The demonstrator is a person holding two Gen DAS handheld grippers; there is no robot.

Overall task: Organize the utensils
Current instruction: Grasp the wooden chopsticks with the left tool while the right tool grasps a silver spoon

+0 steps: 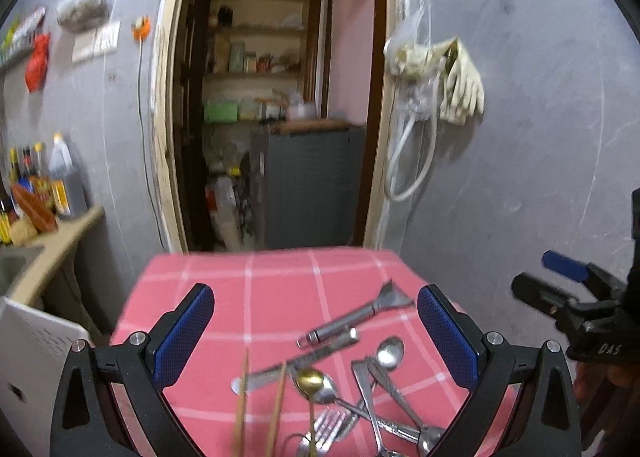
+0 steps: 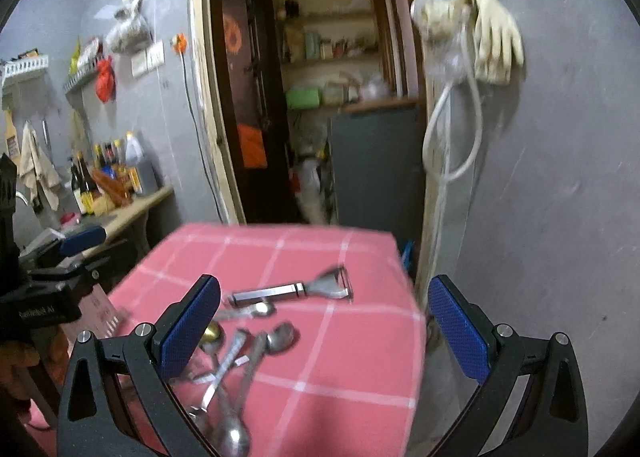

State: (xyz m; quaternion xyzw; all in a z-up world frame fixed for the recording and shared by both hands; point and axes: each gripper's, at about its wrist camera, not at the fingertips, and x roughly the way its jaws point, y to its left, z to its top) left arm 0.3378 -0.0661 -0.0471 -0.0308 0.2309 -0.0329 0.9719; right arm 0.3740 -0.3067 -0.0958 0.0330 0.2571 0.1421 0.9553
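Both the left claw (image 1: 316, 333) and the right claw (image 2: 324, 321) hover with jaws spread wide and empty above a worktop (image 1: 200, 273) covered in pink checked cloth. Just beyond them the utensils (image 1: 360, 389) lie in a loose, overlapping heap of spoons, forks, a knife, chopsticks (image 1: 260, 409) and a steel peeler (image 2: 296, 289), so the sorting appears not yet begun. The only legible writing is "DAS", printed on the right claw's body in the left view; bottle labels are too blurred.
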